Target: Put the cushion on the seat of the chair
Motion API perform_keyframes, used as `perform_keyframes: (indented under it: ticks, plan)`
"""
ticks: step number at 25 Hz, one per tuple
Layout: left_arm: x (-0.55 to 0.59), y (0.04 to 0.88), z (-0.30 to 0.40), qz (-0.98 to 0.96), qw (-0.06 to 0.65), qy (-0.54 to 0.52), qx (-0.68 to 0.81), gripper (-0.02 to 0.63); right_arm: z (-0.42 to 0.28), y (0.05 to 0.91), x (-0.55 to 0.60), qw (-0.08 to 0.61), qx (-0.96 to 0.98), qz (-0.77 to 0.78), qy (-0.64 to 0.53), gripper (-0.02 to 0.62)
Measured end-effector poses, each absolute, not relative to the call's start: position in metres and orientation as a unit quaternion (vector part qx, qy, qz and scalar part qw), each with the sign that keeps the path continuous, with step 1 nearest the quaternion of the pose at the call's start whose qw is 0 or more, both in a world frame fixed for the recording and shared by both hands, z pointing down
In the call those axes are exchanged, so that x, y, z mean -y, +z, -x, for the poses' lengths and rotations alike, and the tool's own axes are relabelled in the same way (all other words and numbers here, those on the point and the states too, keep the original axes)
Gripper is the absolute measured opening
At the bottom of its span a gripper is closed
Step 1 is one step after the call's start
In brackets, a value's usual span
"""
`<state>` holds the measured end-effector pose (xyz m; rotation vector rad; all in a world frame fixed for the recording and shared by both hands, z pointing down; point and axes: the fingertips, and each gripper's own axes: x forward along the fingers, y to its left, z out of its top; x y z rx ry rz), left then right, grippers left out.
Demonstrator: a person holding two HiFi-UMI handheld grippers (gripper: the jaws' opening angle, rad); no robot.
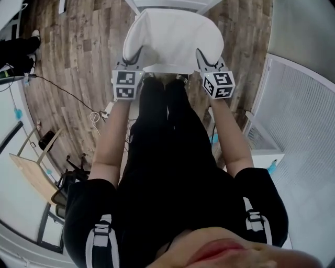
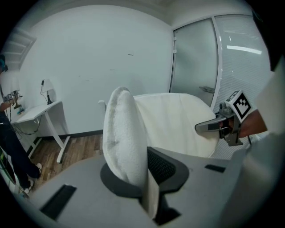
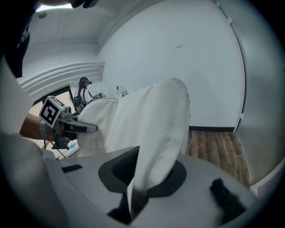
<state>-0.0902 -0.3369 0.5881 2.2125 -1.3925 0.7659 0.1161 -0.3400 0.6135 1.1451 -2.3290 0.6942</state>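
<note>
I pinch the cushion's [image 1: 172, 39] near corners, left hand-held gripper [image 1: 137, 55] and right hand-held gripper [image 1: 204, 56] both clamped on it, so it spreads flat.

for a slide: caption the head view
Left gripper and right gripper each grip the white cushion above a wood floor

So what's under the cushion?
The cushion, clamped by left gripper and right gripper, hides whatever lies directly beneath; only wood floor either side and a white frame past its far edge show.
</note>
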Motion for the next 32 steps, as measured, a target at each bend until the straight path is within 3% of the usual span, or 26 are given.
perform_keyframes:
  ticks: [16, 32]
  plan:
    - [0.333, 0.822, 0.123, -0.763, 0.320, 0.342, 0.445, 0.057, -0.087, 0.841, 0.328, 0.303, 0.787, -0.399, 0.360, 0.058]
    - [0.365, 0.932, 0.132, -0.743, 0.359, 0.377, 0.421, 0.061, -0.094, 0.957, 0.357, 0.352, 0.755, -0.395, 0.388, 0.100]
